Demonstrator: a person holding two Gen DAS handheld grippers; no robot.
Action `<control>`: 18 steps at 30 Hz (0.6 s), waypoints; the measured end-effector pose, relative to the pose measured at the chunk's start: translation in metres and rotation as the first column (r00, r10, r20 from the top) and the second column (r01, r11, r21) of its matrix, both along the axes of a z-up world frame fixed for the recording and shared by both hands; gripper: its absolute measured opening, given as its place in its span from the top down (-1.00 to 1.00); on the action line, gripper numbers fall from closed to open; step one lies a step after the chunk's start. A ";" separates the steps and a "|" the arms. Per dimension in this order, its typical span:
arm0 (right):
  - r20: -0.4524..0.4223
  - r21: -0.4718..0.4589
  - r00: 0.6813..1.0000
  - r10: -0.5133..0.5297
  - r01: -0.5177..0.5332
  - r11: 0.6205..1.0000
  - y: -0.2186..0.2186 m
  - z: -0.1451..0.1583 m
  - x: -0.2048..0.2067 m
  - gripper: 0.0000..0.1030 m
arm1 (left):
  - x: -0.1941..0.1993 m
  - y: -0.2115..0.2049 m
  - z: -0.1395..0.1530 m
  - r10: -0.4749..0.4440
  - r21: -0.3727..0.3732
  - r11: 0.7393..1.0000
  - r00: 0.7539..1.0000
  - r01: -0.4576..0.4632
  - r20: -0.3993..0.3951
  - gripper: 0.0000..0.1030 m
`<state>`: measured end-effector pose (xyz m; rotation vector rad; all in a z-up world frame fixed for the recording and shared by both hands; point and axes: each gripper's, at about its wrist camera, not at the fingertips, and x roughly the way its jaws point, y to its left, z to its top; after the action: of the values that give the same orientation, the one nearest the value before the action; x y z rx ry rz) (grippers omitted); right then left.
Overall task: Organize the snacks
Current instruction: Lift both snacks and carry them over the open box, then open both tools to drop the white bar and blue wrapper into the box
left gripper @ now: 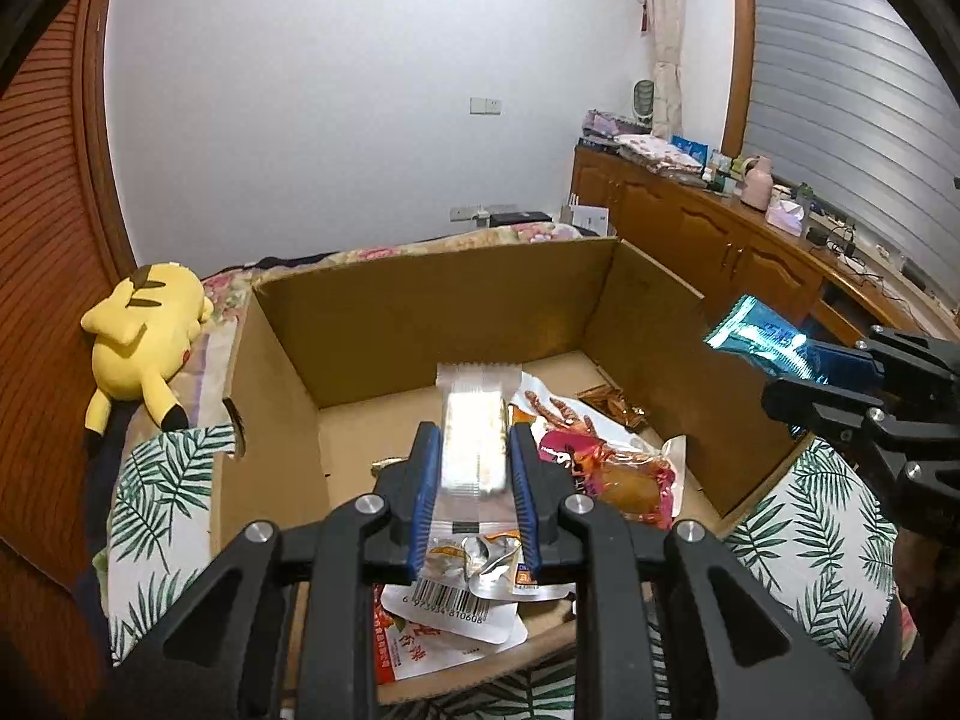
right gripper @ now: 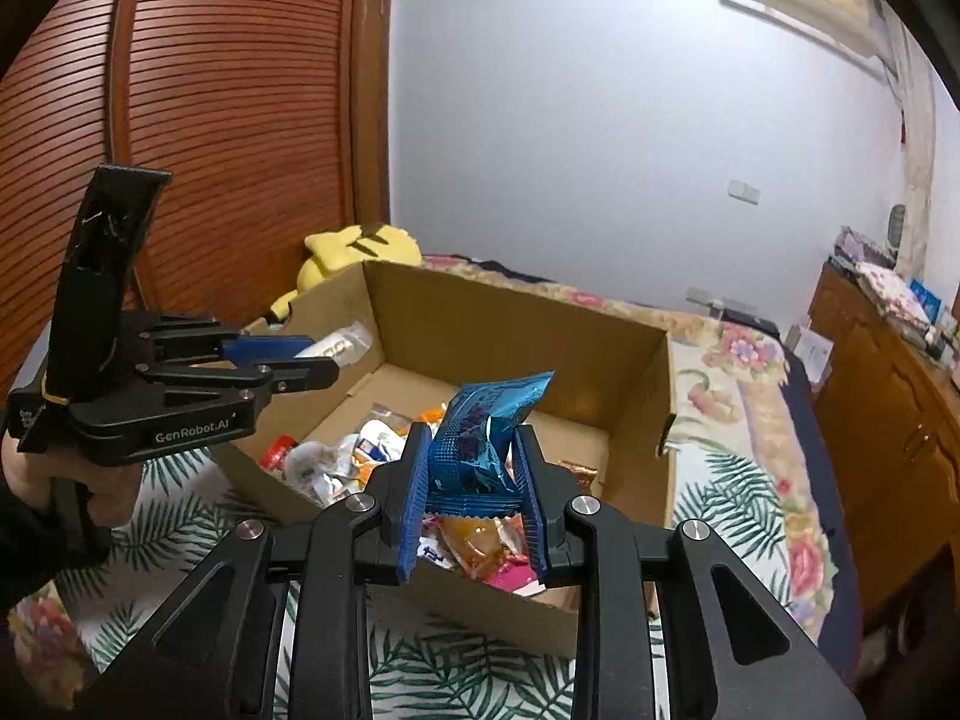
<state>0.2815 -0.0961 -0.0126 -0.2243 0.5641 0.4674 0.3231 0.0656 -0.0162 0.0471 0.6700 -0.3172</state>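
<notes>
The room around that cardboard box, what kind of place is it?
Most likely a bedroom in a home. The cardboard box sits on a bed with a floral bedspread, a yellow plush toy lies beside it, and a slatted wooden wardrobe door stands behind.

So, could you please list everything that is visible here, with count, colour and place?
cardboard box: one, brown, open, on the bed
clear wafer packet: one, white inside, held above the box
blue snack packet: one, shiny blue, held above the box
loose snack packets: several, red, orange, white, on the box floor
plush toy: one, yellow, left of the box
leaf-print cloth: one, green and white, under the box
wooden cabinet: one, brown, by the window
left gripper: black, blue jaws closed on the wafer packet
right gripper: black, blue jaws closed on the blue packet
</notes>
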 end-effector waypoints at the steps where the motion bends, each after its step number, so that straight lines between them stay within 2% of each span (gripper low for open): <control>1: -0.022 0.018 1.000 0.004 -0.004 1.000 -0.001 -0.003 0.004 0.49 | 0.001 -0.001 -0.001 -0.001 0.001 1.000 1.000 0.001 -0.004 0.57; 4: -0.075 0.066 0.997 0.012 -0.007 0.998 -0.003 -0.012 0.015 0.49 | 0.003 -0.004 -0.005 -0.001 0.006 1.000 1.000 0.001 -0.009 0.57; 18: -0.120 0.057 0.993 -0.017 0.024 0.998 0.001 -0.035 0.033 0.45 | -0.002 -0.010 -0.007 0.004 0.026 1.000 1.000 -0.003 -0.016 0.54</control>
<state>0.3146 -0.0951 -0.0474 -0.1349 0.6682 0.4792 0.3207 0.0557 -0.0232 0.0684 0.6901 -0.3056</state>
